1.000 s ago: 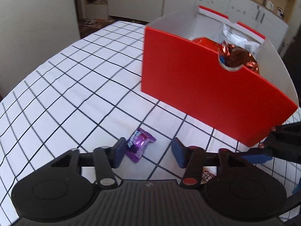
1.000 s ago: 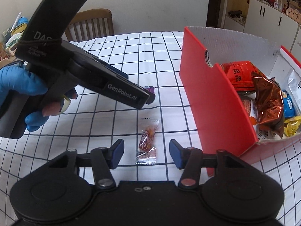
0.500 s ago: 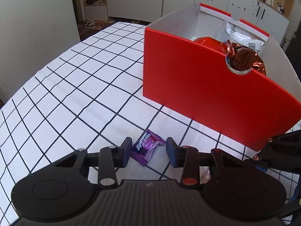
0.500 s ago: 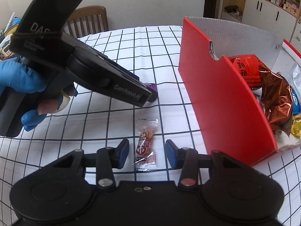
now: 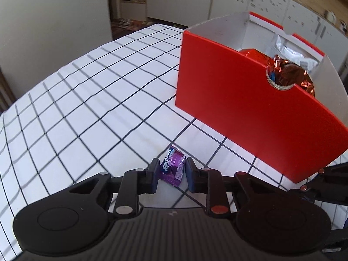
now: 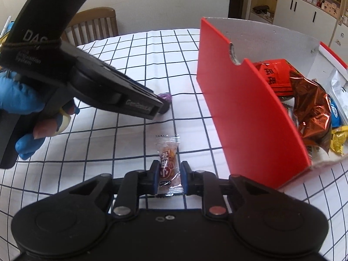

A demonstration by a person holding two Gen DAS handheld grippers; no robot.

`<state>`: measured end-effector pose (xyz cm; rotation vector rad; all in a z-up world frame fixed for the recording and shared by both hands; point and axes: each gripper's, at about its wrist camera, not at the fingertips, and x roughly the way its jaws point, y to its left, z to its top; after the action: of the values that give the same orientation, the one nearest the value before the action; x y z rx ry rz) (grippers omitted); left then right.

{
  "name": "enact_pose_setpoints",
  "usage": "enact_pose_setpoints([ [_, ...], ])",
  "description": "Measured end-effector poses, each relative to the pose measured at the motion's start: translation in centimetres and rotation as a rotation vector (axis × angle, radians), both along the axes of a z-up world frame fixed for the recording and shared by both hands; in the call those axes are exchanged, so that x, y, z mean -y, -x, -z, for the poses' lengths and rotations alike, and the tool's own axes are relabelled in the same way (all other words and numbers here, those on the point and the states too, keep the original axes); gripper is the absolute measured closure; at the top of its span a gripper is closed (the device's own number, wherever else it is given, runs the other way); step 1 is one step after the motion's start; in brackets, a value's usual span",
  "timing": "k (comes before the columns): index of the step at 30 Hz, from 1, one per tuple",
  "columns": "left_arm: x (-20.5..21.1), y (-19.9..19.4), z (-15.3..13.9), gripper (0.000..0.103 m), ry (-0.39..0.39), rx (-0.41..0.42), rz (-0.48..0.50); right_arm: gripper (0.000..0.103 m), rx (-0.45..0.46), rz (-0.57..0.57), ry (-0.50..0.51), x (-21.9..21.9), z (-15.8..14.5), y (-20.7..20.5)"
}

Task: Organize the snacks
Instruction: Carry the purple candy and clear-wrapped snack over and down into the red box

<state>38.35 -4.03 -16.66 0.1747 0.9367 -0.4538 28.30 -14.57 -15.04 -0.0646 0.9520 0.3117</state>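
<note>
My left gripper (image 5: 170, 171) is shut on a purple Alpenliebe candy (image 5: 173, 168) that lies on the checked tablecloth. My right gripper (image 6: 168, 175) is shut on a clear-wrapped orange candy (image 6: 167, 165), also on the cloth. The red snack box (image 5: 250, 113) with white inner walls stands to the right of both candies. It shows in the right wrist view too (image 6: 245, 111), holding a copper foil bag (image 6: 308, 111), a red packet (image 6: 275, 71) and other snacks. The left gripper and the purple candy (image 6: 165, 97) also show in the right wrist view.
The white tablecloth with a black grid (image 5: 76, 100) covers the table. A wooden chair (image 6: 93, 26) stands behind the table's far edge. A blue-gloved hand (image 6: 19, 100) holds the left gripper. White cabinets (image 5: 261, 2) line the back wall.
Both grippers have closed from open onto their candies: the left on the purple candy, the right on the orange one. Both moved slightly forward over them.
</note>
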Motion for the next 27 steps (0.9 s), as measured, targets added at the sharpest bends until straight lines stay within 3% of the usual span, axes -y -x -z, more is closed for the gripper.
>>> enact_pose_setpoints([
  [14,-0.5,4.8,-2.3,0.078,0.006,0.011,-0.164,0.085,0.025,0.026,-0.013,2.0,-2.3,2.5],
  [27,-0.4,10.6,-8.1,0.078,0.053,0.06,-0.269,0.085,0.098,0.002,-0.058,4.1,-6.8,5.5],
])
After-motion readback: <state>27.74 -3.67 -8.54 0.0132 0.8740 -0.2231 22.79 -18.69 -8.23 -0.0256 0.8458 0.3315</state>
